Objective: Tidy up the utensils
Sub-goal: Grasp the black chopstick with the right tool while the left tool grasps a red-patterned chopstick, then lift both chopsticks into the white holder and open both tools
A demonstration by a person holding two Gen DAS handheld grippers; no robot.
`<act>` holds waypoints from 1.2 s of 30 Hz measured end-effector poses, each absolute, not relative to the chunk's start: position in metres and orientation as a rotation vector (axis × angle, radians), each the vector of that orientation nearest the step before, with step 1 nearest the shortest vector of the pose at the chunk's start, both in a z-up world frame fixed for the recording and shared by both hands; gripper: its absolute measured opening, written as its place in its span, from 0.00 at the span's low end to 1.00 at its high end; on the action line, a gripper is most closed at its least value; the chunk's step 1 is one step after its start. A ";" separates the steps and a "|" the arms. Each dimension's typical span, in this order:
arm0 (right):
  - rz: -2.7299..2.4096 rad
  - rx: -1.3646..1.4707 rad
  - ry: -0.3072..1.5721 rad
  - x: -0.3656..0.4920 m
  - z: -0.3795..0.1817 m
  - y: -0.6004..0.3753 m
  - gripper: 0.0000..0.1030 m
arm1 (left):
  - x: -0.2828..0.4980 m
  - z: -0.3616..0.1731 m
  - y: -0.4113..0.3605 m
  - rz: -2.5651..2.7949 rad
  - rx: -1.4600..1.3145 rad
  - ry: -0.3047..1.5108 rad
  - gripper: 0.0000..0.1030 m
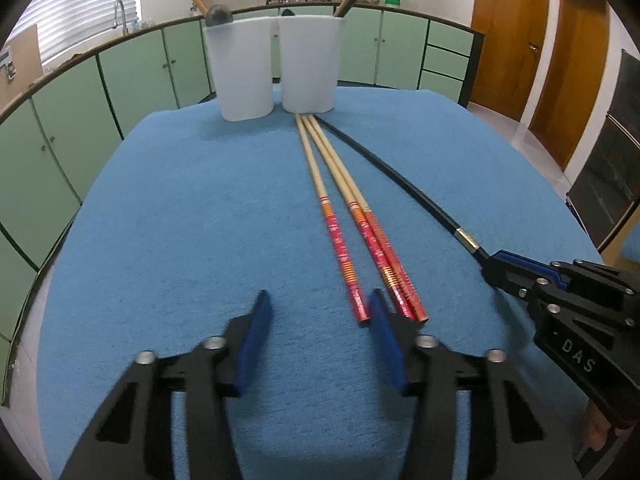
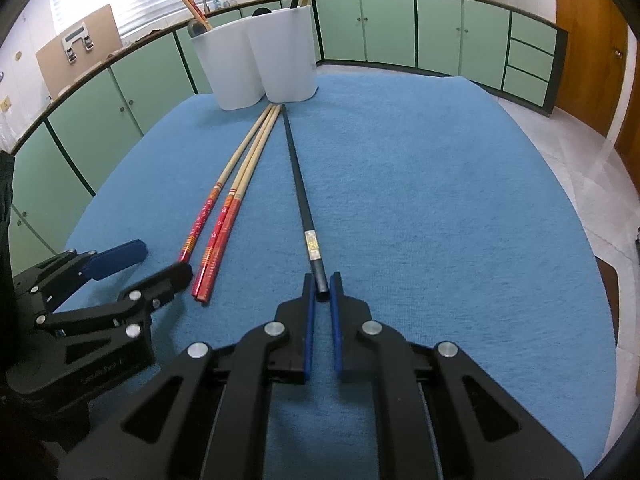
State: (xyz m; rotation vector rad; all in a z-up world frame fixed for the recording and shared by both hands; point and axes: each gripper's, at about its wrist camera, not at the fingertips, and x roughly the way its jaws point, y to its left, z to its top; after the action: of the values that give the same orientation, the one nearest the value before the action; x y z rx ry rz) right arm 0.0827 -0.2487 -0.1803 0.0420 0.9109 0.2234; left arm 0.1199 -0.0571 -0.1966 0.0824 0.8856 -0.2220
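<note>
The right gripper is closed on the butt end of the black chopstick, which lies on the blue cloth with its tip near the white holder. The left gripper is spread wide, empty, just above the cloth, its right finger beside the red ends of the three bamboo chopsticks. These lie side by side, tips touching the holder's base, left of the black one.

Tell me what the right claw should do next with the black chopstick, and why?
Probably lift it. The right gripper is pinched on the end of the black chopstick, which lies on the blue cloth, tip by the white holder. The left gripper is open.
</note>
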 end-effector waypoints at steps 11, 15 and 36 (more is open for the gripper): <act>0.228 0.050 0.908 0.084 -0.180 -0.250 0.06 | 0.117 -0.192 -0.061 -0.262 0.050 0.877 0.07; 0.231 0.053 0.884 0.080 -0.169 -0.252 0.06 | 0.112 -0.178 -0.053 -0.256 0.045 0.845 0.06; 0.326 0.057 0.659 0.093 -0.019 -0.267 0.06 | 0.122 -0.040 -0.025 -0.288 0.073 0.562 0.06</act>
State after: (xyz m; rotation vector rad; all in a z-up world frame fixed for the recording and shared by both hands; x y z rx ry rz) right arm 0.0934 -0.2668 -0.0188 0.0567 0.6594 0.3255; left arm 0.1219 -0.0248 -0.0404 0.0730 0.5618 -0.2876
